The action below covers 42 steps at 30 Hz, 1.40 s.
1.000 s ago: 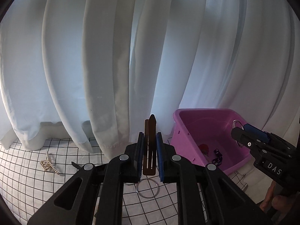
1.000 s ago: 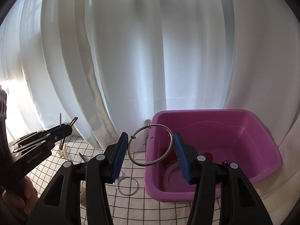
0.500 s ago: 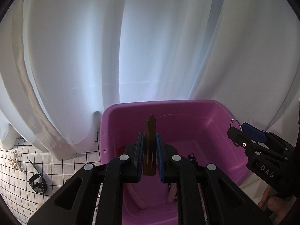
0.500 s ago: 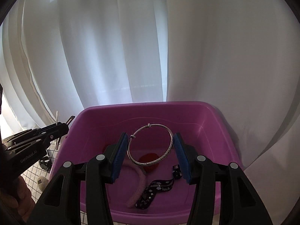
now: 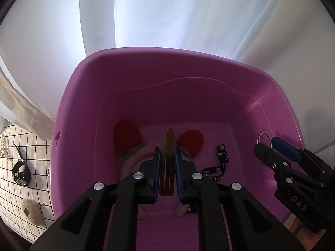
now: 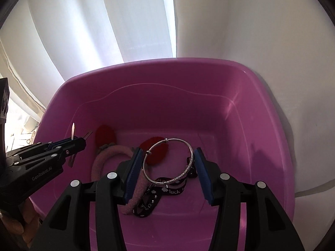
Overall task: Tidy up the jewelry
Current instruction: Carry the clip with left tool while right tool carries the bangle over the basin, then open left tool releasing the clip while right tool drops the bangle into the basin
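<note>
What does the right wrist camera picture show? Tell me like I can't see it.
The right gripper holds a silver bangle over a pink tub with a headband inside. The left gripper holds a flat hair clip.

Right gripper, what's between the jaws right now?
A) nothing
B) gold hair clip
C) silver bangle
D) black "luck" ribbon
C: the right gripper has its blue-padded jaws closed on the two sides of a silver bangle, held over the pink bin; the ribbon lies on the bin floor below, and the gold clip is in the left gripper.
</note>
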Each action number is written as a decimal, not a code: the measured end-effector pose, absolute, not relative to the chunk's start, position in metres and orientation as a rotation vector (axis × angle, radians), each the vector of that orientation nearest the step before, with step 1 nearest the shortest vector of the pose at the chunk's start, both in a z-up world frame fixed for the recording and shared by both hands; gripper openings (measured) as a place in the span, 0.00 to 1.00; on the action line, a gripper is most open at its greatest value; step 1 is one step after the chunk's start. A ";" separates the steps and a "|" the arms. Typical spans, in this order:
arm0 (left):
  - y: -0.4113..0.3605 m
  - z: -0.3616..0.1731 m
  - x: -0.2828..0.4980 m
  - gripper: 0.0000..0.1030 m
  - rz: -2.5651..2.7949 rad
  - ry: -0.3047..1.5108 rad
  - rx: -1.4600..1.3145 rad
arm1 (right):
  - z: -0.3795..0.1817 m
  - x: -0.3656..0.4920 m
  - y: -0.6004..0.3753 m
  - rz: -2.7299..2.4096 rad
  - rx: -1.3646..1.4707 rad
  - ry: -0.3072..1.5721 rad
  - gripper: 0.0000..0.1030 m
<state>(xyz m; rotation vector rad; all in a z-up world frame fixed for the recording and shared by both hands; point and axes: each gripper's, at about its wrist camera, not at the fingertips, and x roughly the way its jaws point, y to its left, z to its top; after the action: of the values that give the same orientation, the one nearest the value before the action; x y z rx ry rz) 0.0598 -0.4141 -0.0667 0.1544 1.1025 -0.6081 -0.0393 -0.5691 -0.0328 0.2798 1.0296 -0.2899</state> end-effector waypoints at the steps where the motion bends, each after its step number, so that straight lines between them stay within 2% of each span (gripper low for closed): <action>1: -0.415 -0.067 0.059 0.13 -0.600 1.097 0.164 | -0.035 -0.038 -0.570 -0.287 0.282 1.037 0.48; 6: -0.422 -0.071 0.063 0.14 -0.588 1.117 0.185 | -0.044 -0.034 -0.575 -0.280 0.293 1.060 0.48; 9: -0.430 -0.070 0.062 0.18 -0.576 1.106 0.208 | -0.049 -0.028 -0.576 -0.279 0.284 1.069 0.48; 11: -0.431 -0.069 0.060 0.32 -0.568 1.100 0.215 | -0.051 -0.022 -0.578 -0.279 0.287 1.078 0.49; 13: -0.430 -0.067 0.060 0.60 -0.558 1.084 0.201 | -0.051 -0.022 -0.580 -0.285 0.293 1.075 0.58; 14: -0.429 -0.065 0.059 0.64 -0.554 1.072 0.191 | -0.050 -0.023 -0.581 -0.286 0.297 1.074 0.60; 26: -0.422 -0.064 0.061 0.66 -0.532 1.070 0.178 | -0.050 -0.027 -0.579 -0.277 0.307 1.072 0.60; 30: -0.418 -0.063 0.059 0.72 -0.530 1.074 0.163 | -0.045 -0.030 -0.577 -0.275 0.303 1.064 0.60; 32: -0.415 -0.061 0.058 0.74 -0.531 1.075 0.156 | -0.043 -0.031 -0.577 -0.278 0.305 1.057 0.65; 37: -0.407 -0.055 0.054 0.79 -0.524 1.048 0.155 | -0.036 -0.033 -0.573 -0.271 0.308 1.043 0.65; 42: -0.398 -0.040 0.047 0.80 -0.516 1.005 0.155 | -0.028 -0.034 -0.567 -0.261 0.300 1.026 0.65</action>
<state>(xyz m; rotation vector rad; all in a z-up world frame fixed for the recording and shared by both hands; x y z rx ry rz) 0.0471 -0.3984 -0.0404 0.1552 1.0050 -0.5155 -0.0338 -0.5670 -0.0279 0.3005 1.0258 -0.2612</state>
